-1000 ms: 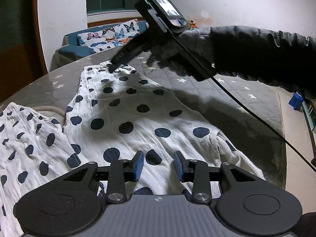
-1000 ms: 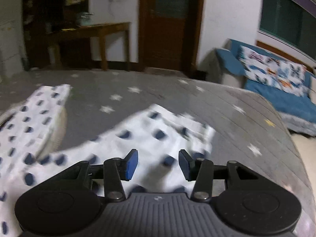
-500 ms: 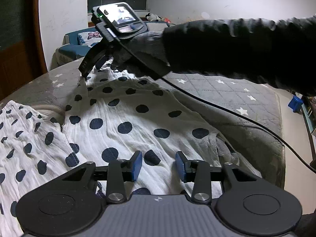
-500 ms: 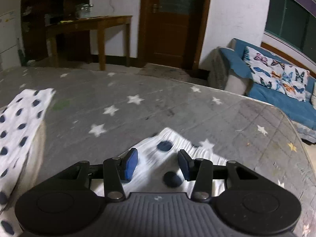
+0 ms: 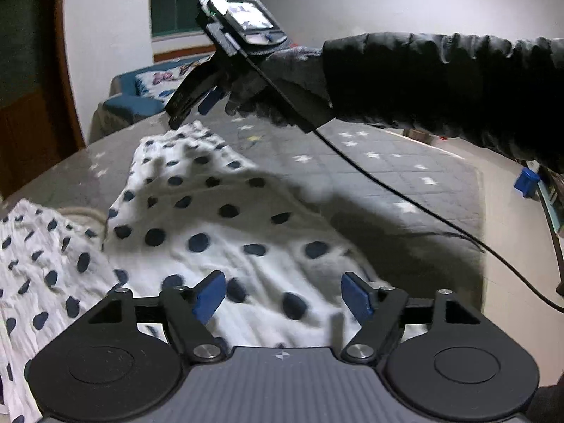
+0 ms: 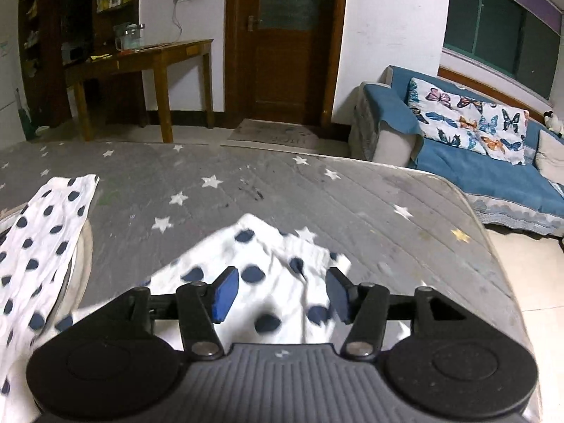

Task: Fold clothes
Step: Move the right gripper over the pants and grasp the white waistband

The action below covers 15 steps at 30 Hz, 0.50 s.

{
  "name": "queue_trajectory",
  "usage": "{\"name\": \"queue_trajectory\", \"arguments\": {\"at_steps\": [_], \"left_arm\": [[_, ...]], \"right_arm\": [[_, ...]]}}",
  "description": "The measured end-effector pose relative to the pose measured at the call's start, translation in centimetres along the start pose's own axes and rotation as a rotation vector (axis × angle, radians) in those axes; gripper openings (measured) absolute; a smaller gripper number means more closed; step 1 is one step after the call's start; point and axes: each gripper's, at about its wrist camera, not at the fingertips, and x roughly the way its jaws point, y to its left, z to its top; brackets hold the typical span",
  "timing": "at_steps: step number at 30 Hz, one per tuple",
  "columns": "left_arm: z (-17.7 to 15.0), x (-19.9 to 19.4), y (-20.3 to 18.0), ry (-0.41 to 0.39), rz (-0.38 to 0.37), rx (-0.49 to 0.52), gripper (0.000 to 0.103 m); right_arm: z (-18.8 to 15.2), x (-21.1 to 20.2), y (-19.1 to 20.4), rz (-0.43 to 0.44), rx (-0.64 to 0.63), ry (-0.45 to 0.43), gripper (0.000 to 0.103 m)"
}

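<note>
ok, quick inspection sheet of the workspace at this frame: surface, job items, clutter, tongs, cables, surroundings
Surface: grey star-print mattress, some dark marks.
Job's things: white polka-dot garment spread out, far corner rumpled; second polka-dot piece to its left.
Clutter: nothing seen on the mattress.
Tongs: left tongs open, have just been opening, pads clear of the cloth; right tongs open, also just opening, nothing pinched.
Cables: black cable hangs from the right tool across the mattress.
Surroundings: blue sofa, butterfly cushions, wooden desk, door.
</note>
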Motion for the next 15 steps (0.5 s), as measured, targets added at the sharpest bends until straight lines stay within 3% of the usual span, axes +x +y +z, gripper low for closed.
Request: {"name": "queue_trajectory", "arguments": {"at_steps": [6, 12, 15], "left_arm": [[-0.5, -1.1, -3.6, -0.007, -0.031, 0.086, 0.074], [-1.3, -0.8, -5.7, 0.033, -0.076, 0.131, 0.046], [-1.6, -0.1, -6.3, 0.061, -0.07, 0.142, 0.046]], "right_arm": [[-2.2, -2.2, -0.9, -0.004, 0.016, 0.013, 0.058], [-3.8, -2.4, -2.0, -0.007, 0.065, 0.038, 0.05], [-4.4, -2.4, -2.8, 0.004, 0.101, 0.037, 0.049]]}}
